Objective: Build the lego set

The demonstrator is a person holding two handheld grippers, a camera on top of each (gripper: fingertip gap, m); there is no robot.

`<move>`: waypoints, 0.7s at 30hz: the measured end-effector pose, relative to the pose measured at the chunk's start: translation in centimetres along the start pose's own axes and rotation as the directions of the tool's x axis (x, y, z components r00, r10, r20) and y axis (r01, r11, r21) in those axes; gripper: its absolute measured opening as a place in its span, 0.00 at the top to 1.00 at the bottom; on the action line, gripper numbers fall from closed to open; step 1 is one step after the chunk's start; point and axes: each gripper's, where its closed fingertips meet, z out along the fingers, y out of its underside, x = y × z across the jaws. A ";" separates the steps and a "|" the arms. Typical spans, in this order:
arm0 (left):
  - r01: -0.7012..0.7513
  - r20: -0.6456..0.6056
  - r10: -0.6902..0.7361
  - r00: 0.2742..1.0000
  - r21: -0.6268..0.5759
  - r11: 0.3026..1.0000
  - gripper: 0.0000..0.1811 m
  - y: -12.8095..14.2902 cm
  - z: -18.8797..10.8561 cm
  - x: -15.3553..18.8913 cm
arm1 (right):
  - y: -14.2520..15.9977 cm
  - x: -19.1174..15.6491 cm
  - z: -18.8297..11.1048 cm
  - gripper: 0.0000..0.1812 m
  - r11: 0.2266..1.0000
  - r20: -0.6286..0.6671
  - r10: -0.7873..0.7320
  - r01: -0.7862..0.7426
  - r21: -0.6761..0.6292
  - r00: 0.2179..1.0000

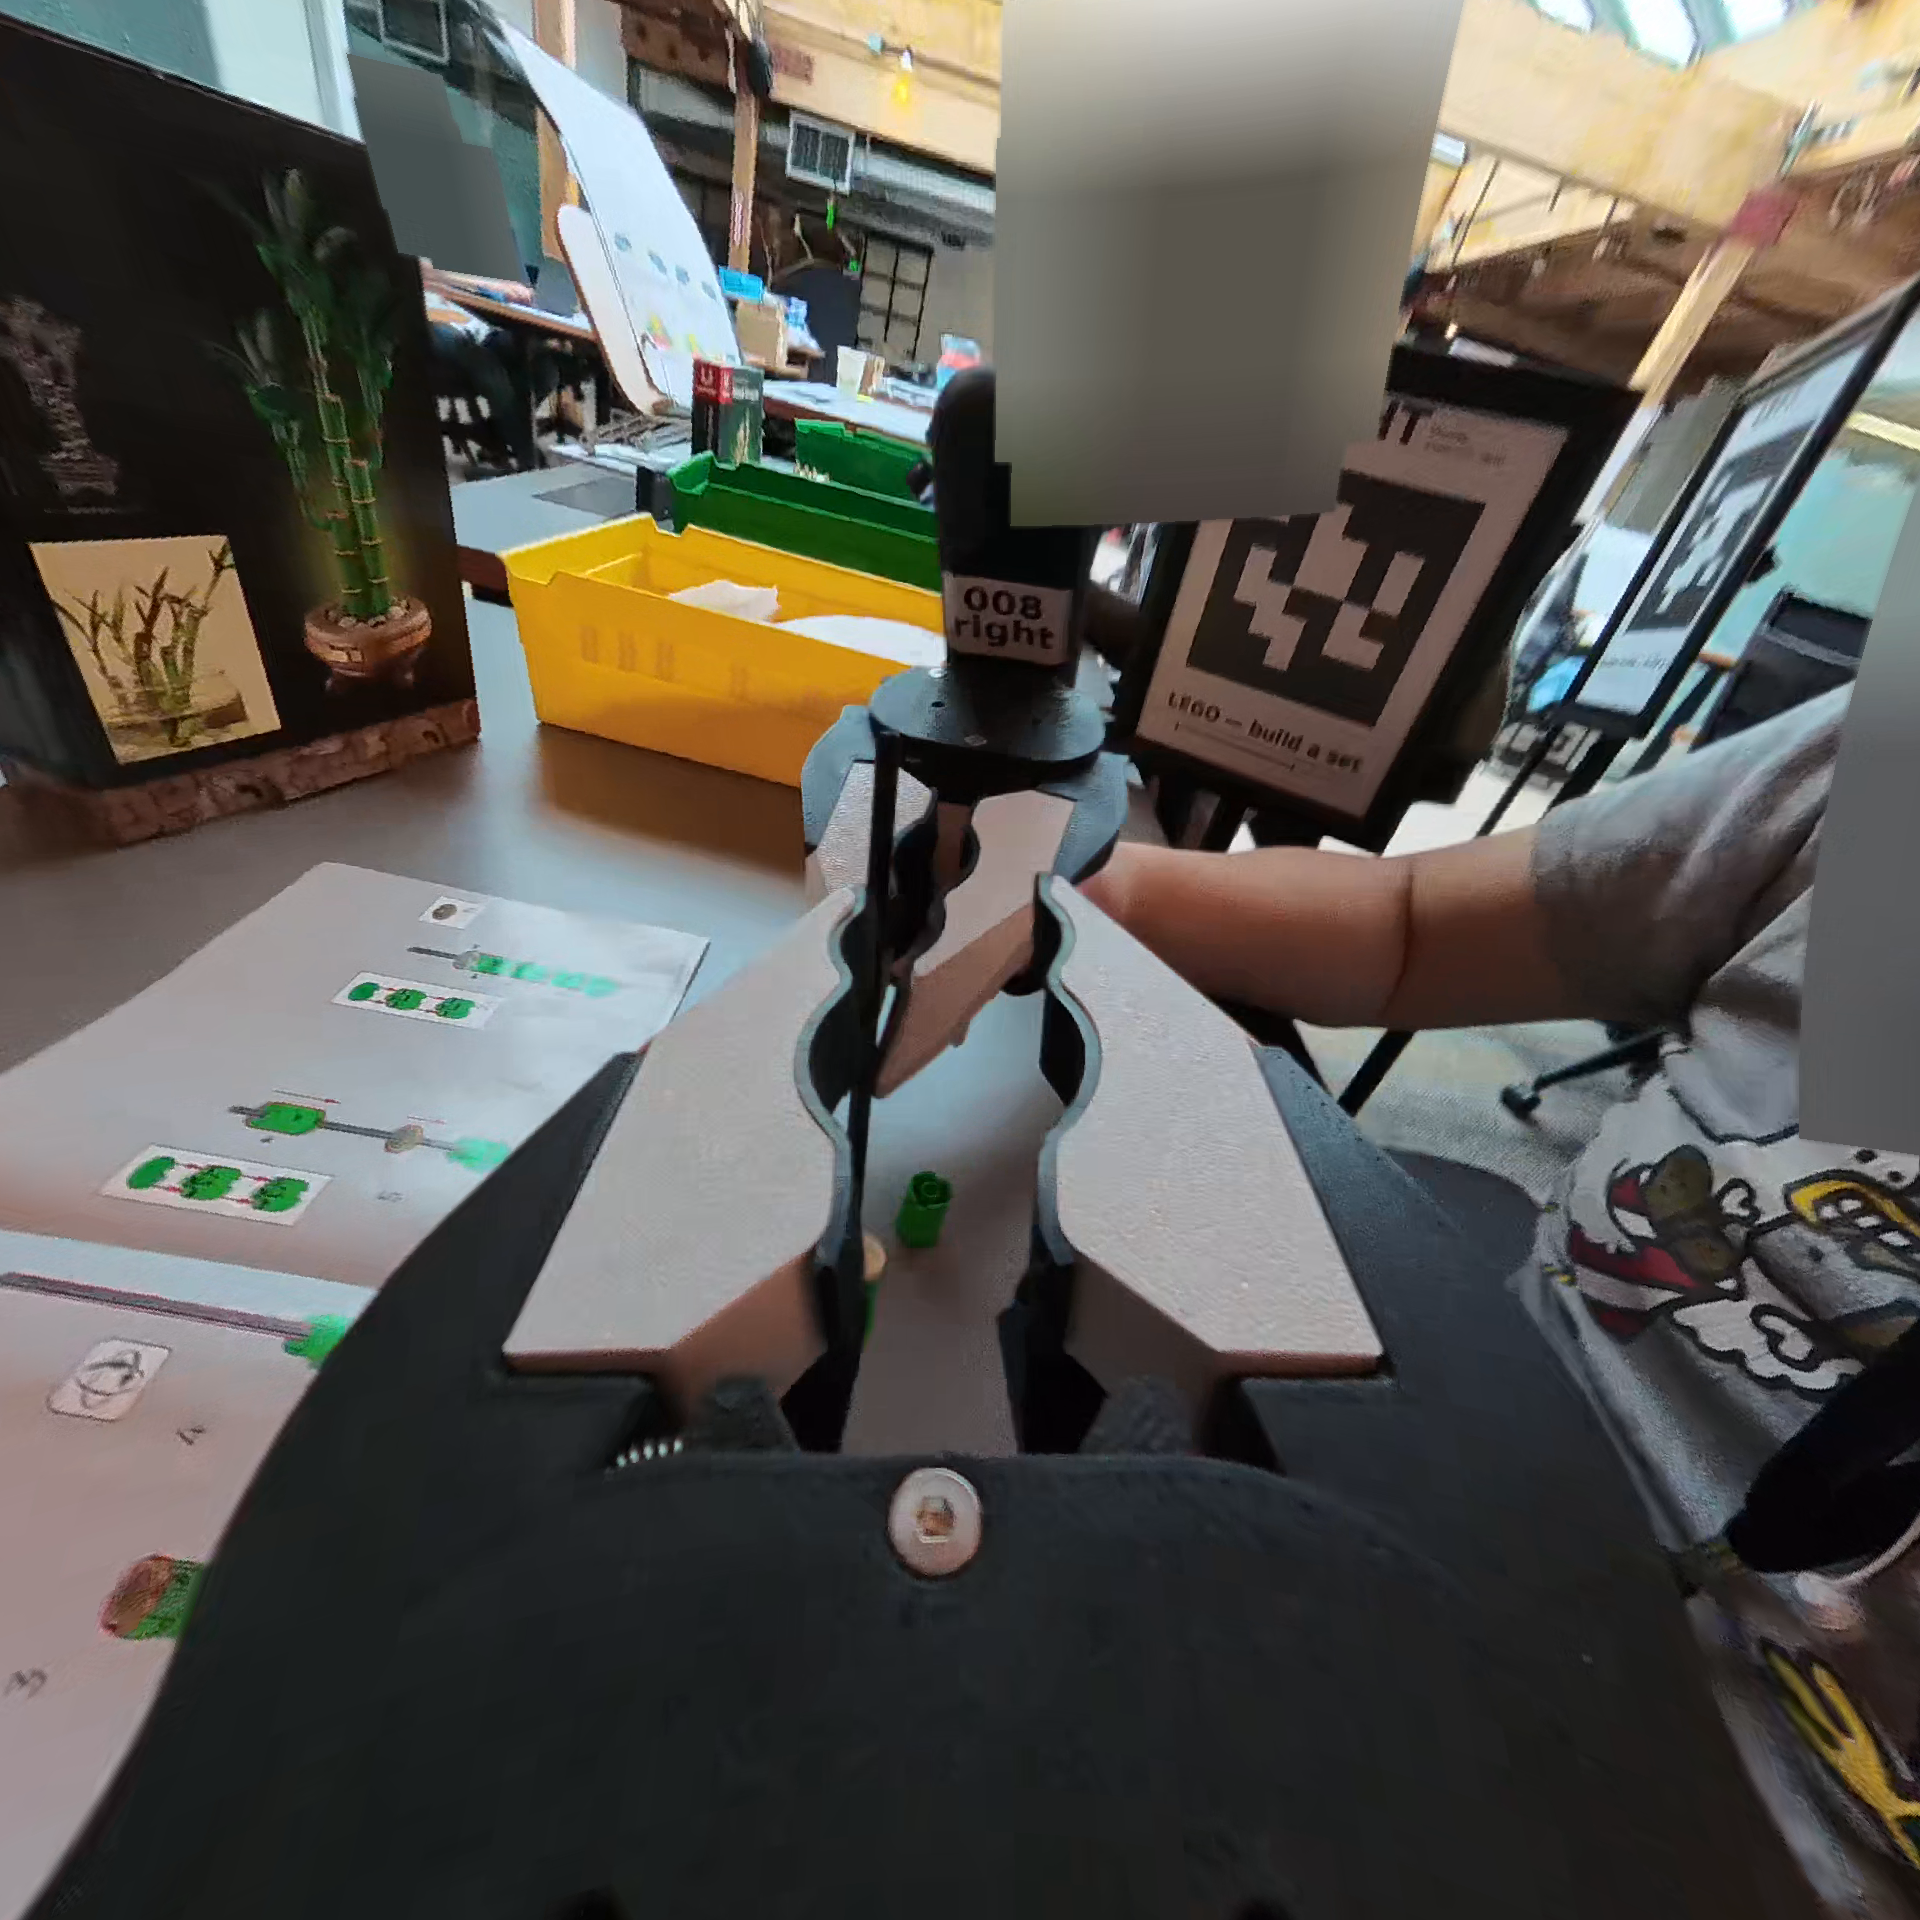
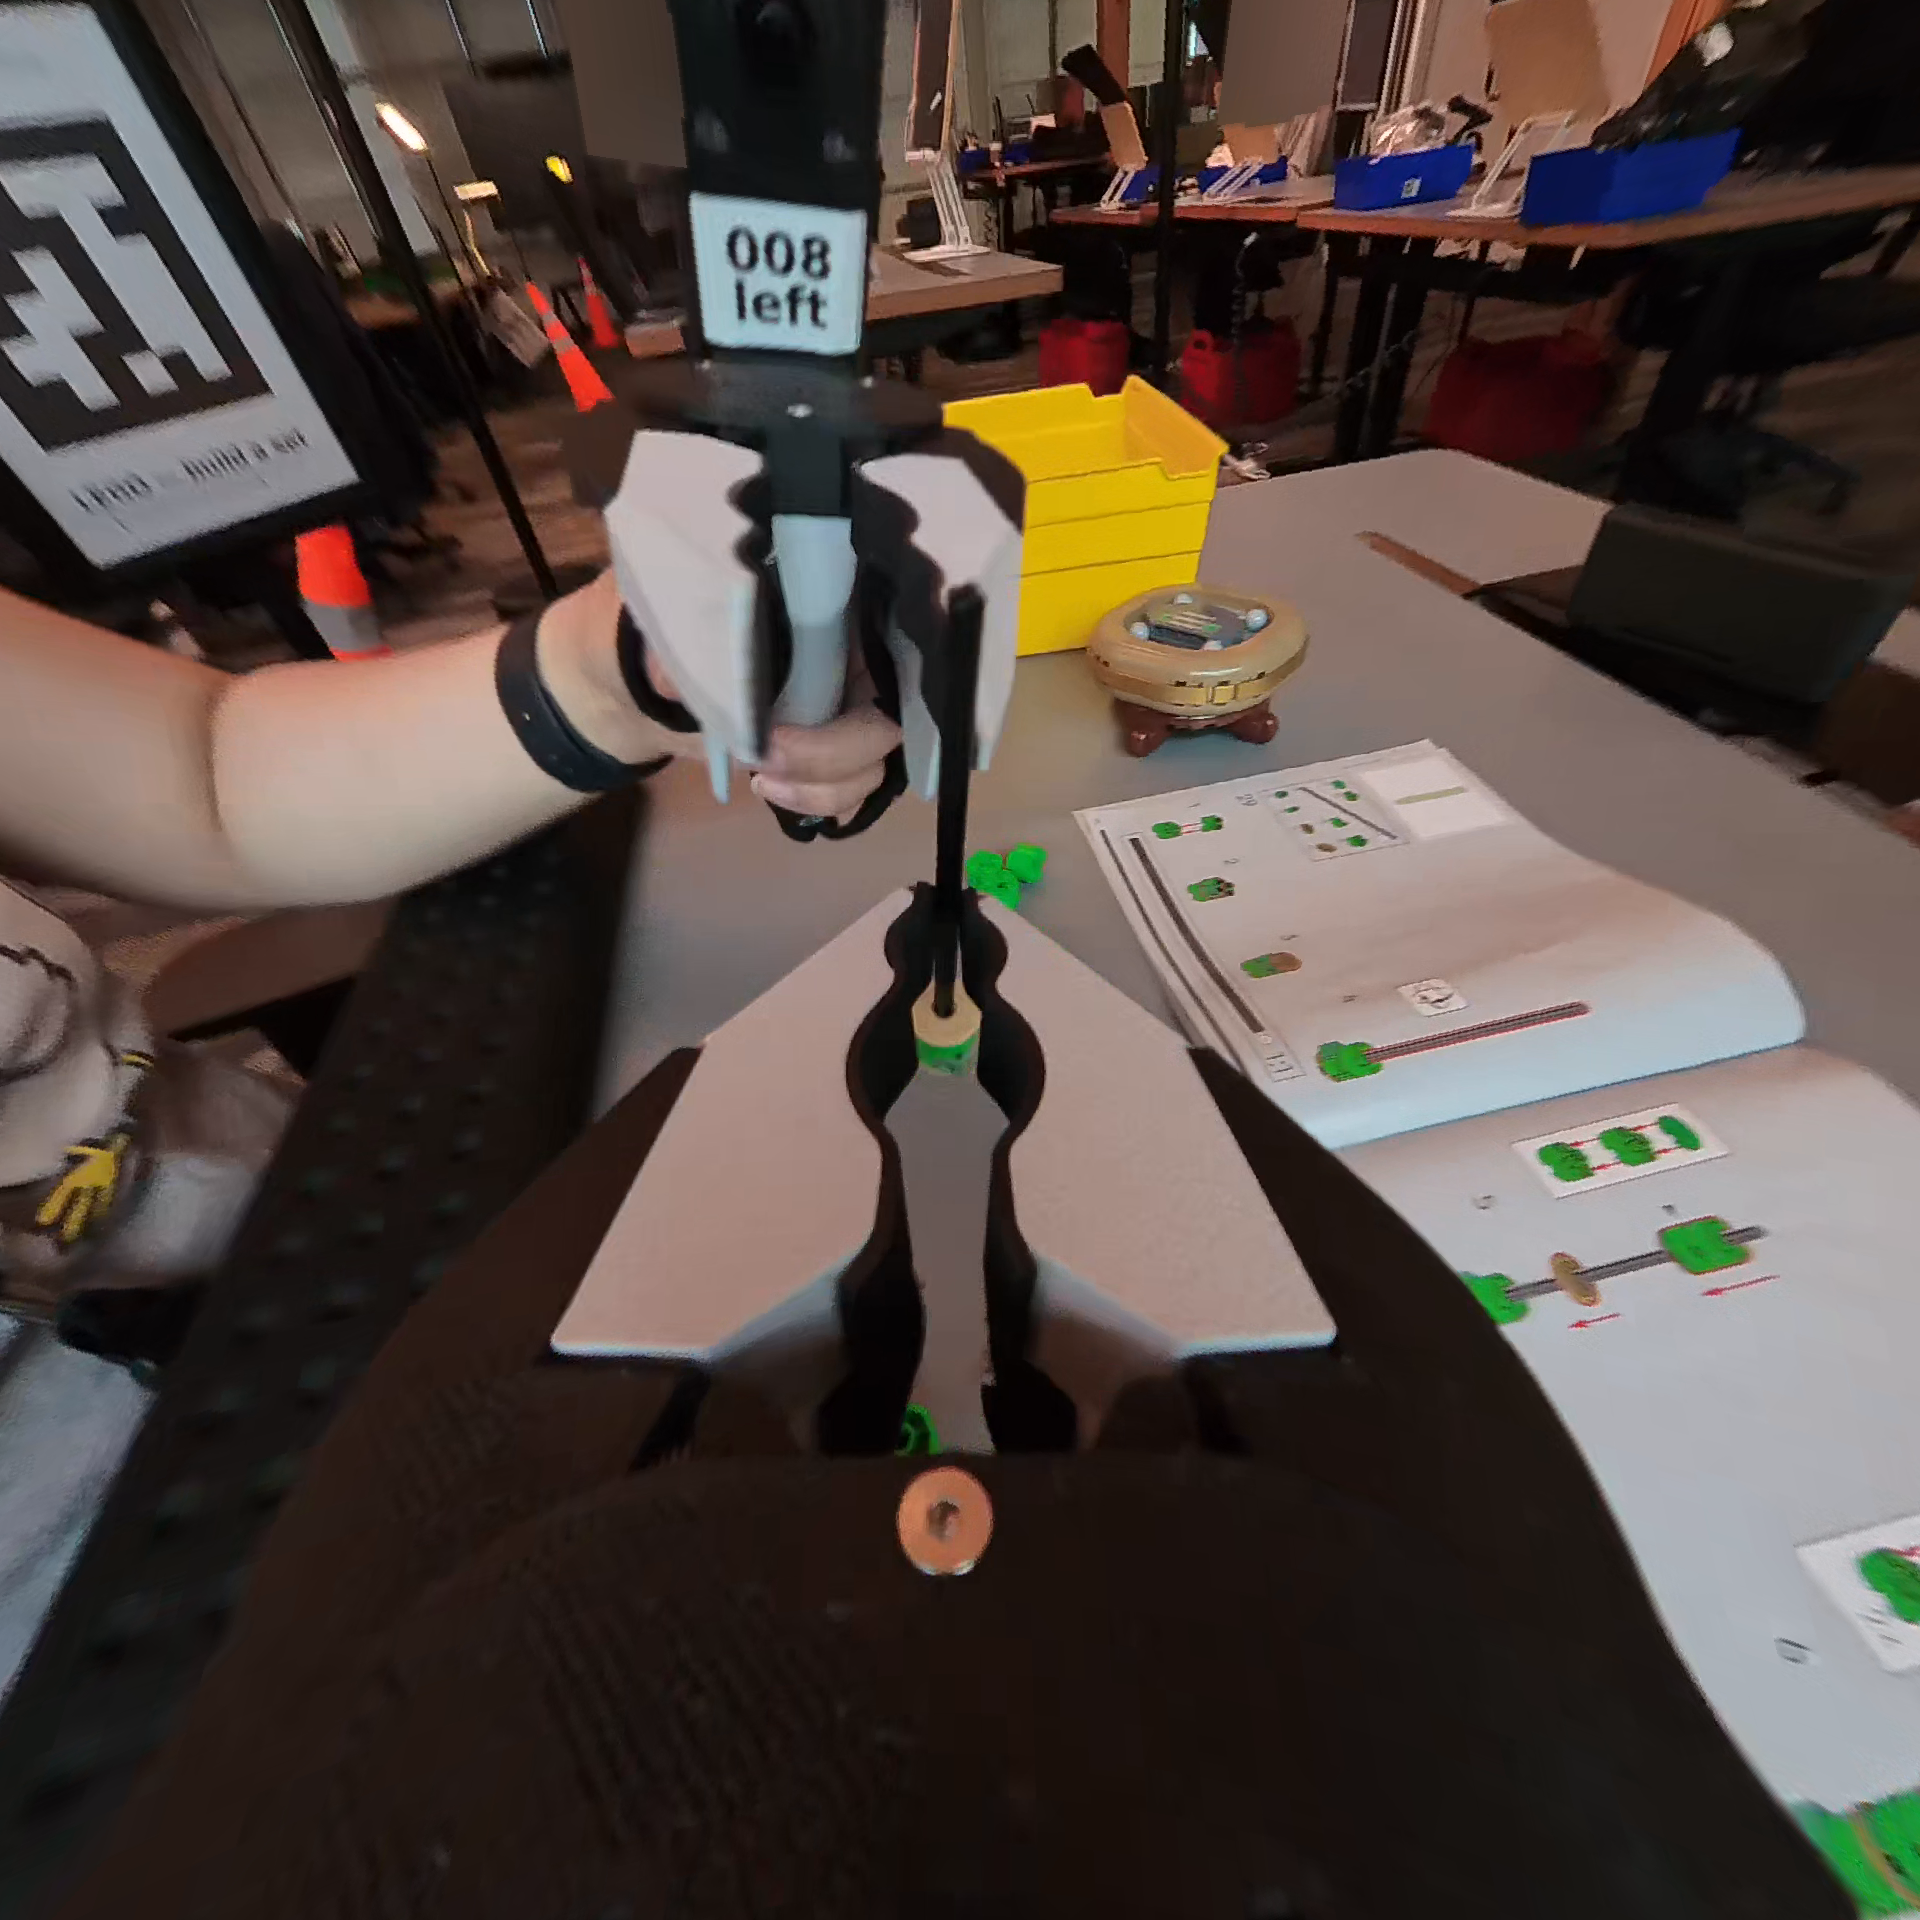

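My right gripper (image 2: 942, 902) is shut at its tips on a thin black axle (image 2: 951, 790) and holds it upright above the table. A tan round piece on a green brick (image 2: 945, 1039) sits on the axle's lower end and shows through the gap between the fingers. My left gripper (image 1: 945, 894) faces it and is open, with the axle (image 1: 871, 987) standing close to its left finger. The right gripper (image 1: 925, 1029) shows just beyond. A loose green round brick (image 1: 923, 1210) lies on the table below. A few more green bricks (image 2: 1003, 868) lie near the open instruction booklet (image 2: 1455, 935).
The tan pot base (image 2: 1195, 655) stands by a yellow bin (image 2: 1101, 499). The set's box (image 1: 208, 468) stands at the far left of the left wrist view, with a yellow bin (image 1: 707, 644) and a green bin (image 1: 810, 509) behind. A marker sign (image 1: 1340, 603) stands beyond the table (image 1: 623, 821). The grippers' ends are close to 5 cm from one another. About 25 cm separates my right fingertips from the tan pot base (image 2: 1195, 655).
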 end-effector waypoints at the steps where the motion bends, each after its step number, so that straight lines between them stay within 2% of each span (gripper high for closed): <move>1: -0.024 0.003 0.024 1.000 -0.009 1.000 0.87 -0.1 0.3 -0.1 | 0.1 0.0 0.0 0.99 0.999 -0.015 -0.032 0.032 -0.010 0.999; 5: -0.018 -0.039 0.019 0.999 0.045 0.999 0.90 -1.2 0.8 -0.3 | 0.7 -0.1 0.0 0.99 0.996 -0.023 -0.079 0.078 -0.045 0.997; 8: -0.036 -0.061 0.038 0.997 0.030 0.999 0.97 -0.9 0.7 -0.2 | 0.4 -0.3 -0.1 0.99 0.997 -0.008 -0.072 0.072 -0.026 0.997; 13: -0.044 -0.068 0.046 0.997 0.029 0.999 0.97 -0.3 1.0 -0.2 | 0.4 -0.5 -0.1 0.98 0.998 0.011 -0.061 0.061 -0.020 0.998; 17: -0.046 -0.073 0.044 0.996 -0.018 0.999 0.98 0.7 1.3 -0.4 | 0.0 -0.7 -0.3 0.99 0.999 0.025 -0.043 0.043 0.002 0.999; 21: -0.055 -0.025 0.055 0.998 -0.017 0.998 1.00 0.7 1.3 -1.1 | 0.2 -0.7 -0.3 0.96 1.000 0.058 -0.018 0.018 0.006 0.998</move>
